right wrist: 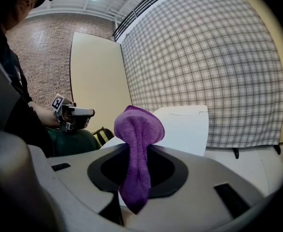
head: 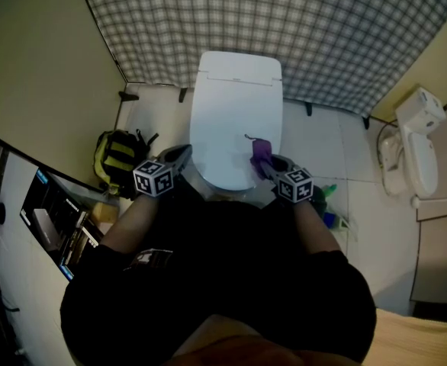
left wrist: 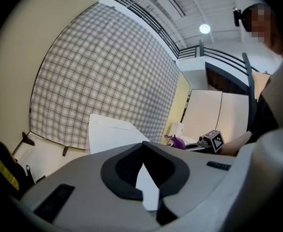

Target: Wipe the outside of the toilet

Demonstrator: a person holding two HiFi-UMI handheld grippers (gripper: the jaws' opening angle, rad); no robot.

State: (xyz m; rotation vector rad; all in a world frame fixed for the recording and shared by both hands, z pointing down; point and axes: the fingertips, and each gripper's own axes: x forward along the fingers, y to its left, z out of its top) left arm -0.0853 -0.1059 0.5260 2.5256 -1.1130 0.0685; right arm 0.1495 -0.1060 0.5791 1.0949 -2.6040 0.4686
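The white toilet (head: 231,120) stands in front of me with its lid down, against a checked wall. My right gripper (head: 263,158) is over the lid's right front part, shut on a purple cloth (head: 260,149). In the right gripper view the cloth (right wrist: 136,129) bulges up out of the jaws and hangs down between them. My left gripper (head: 179,157) is at the toilet's left front edge, shut with nothing in it. In the left gripper view the fingertips (left wrist: 140,148) meet, with the toilet lid (left wrist: 113,134) beyond them.
A yellow and black backpack (head: 119,158) leans left of the toilet. Green and blue bottles (head: 329,203) stand on the floor at its right. Another white fixture (head: 418,139) is at the far right. A shelf (head: 52,219) with dark items runs along the left wall.
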